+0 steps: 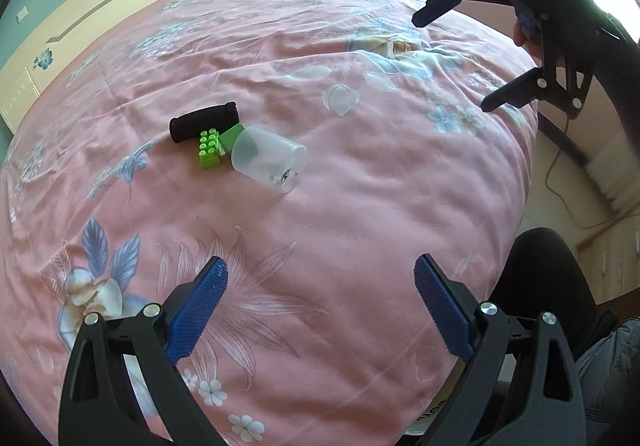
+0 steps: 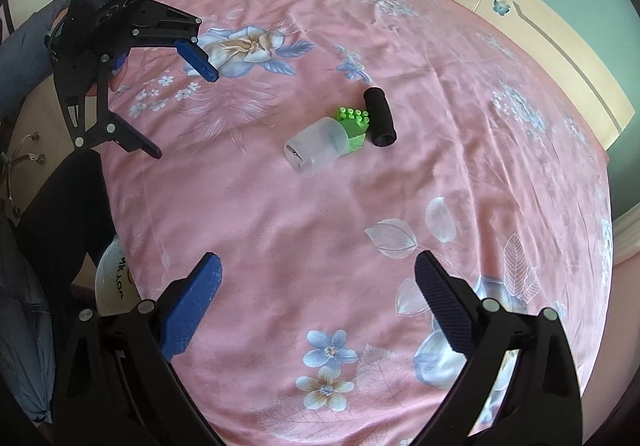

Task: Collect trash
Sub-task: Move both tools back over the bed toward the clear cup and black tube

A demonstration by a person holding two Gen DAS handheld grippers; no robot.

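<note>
A translucent plastic cup (image 1: pixel 269 159) (image 2: pixel 316 151) lies on its side on the pink floral bedspread (image 1: pixel 320 214) (image 2: pixel 320 214). A green toy brick (image 1: pixel 209 148) (image 2: pixel 353 126) lies against its closed end. A black cylinder (image 1: pixel 203 121) (image 2: pixel 379 116) lies beside the brick. My left gripper (image 1: pixel 320 278) (image 2: pixel 186 116) is open and empty, above the bed short of the pile. My right gripper (image 2: pixel 318 270) (image 1: pixel 450 64) is open and empty, also apart from the pile.
A wooden headboard (image 1: pixel 92 10) (image 2: pixel 560 42) stands along the far side of the bed. The bed edge and floor with a cable (image 1: pixel 560 182) are at the right of the left wrist view. A white bag (image 2: pixel 116 278) lies beside the bed.
</note>
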